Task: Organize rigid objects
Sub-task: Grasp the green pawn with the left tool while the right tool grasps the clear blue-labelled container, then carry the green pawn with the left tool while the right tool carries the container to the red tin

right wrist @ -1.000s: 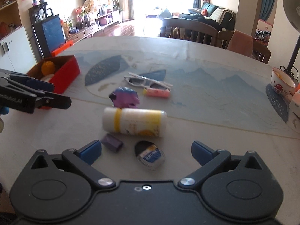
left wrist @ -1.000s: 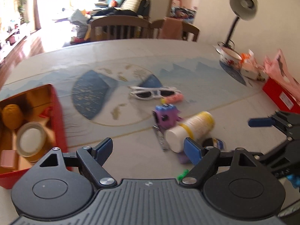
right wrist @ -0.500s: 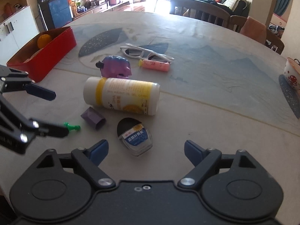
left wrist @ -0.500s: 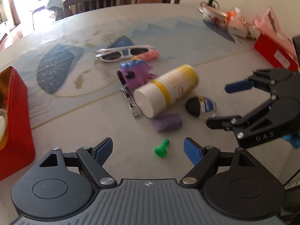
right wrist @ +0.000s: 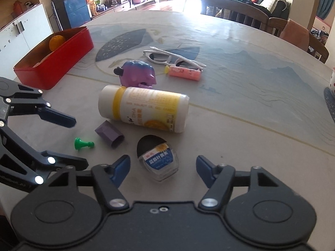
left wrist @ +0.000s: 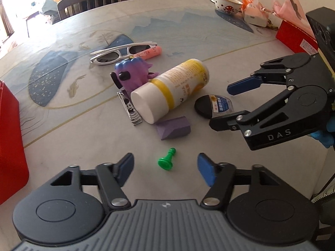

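My left gripper (left wrist: 165, 167) is open and empty, with a small green pawn (left wrist: 166, 161) lying between its fingertips. My right gripper (right wrist: 163, 167) is open and empty, with a small oval bottle (right wrist: 158, 159) with a black cap between its fingertips. Beyond lie a purple block (left wrist: 173, 127), a white and yellow bottle (left wrist: 170, 90) on its side, a nail clipper (left wrist: 129, 107), a purple toy (left wrist: 131, 74), a pink tube (left wrist: 148, 53) and white sunglasses (left wrist: 122, 52). A red box (right wrist: 55, 57) holds an orange ball (right wrist: 56, 41).
A mushroom-print bowl (left wrist: 228, 4), snack packs (left wrist: 254, 13) and a red carton (left wrist: 296, 36) stand at the far right of the table. Chairs (left wrist: 92, 0) line the far edge. The table's near edge is close below both grippers.
Both grippers have moved forward and down towards the pile. The pawn has come between my left fingertips, and the oval bottle between my right ones. Both stayed open.
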Demonstrator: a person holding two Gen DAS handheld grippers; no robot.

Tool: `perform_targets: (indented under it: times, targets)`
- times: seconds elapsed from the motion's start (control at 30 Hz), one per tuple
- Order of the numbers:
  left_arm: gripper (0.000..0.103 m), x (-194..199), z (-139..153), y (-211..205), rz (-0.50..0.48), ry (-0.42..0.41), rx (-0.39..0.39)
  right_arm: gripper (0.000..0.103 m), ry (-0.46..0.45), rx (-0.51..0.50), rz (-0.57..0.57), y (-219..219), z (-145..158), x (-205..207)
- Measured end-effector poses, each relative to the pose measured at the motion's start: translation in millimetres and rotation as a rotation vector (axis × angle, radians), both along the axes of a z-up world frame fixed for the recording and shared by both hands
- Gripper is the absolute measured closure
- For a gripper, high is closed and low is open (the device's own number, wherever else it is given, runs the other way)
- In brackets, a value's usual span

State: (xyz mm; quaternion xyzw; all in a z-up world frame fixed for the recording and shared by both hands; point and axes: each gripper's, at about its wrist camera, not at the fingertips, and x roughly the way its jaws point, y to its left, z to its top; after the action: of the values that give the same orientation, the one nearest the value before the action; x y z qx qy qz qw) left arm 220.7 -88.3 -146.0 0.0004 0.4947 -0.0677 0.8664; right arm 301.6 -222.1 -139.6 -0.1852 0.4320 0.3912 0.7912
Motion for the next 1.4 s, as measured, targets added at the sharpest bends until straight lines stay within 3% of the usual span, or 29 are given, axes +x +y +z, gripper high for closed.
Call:
perform_targets:
  times: [0.13,0.37,0.5,0.97,1.4]
  targets:
    - [0.062,0,-1,-2,-0.01,0.003,-0.005,0.047,-0.001,-0.003,0.018,3,-1,-2]
    - [0.074,-2,-1,-1,0.005,0.008,-0.014,0.061,-0.015,-0.015,0.02,6,-1,-5]
    - [0.088,-3,-1,1,0.011,0.01,-0.016,0.062,-0.018,-0.011,0.012,6,-1,-7]
    - [0.088,-13,9,21,0.073,-0.028,-0.048,0.062,-0.013,0.041,-0.033,3,20,-28]
    - [0.088,-23,42,69,0.203,-0.107,-0.088,0.062,-0.067,0.108,0.003,37,61,-43]
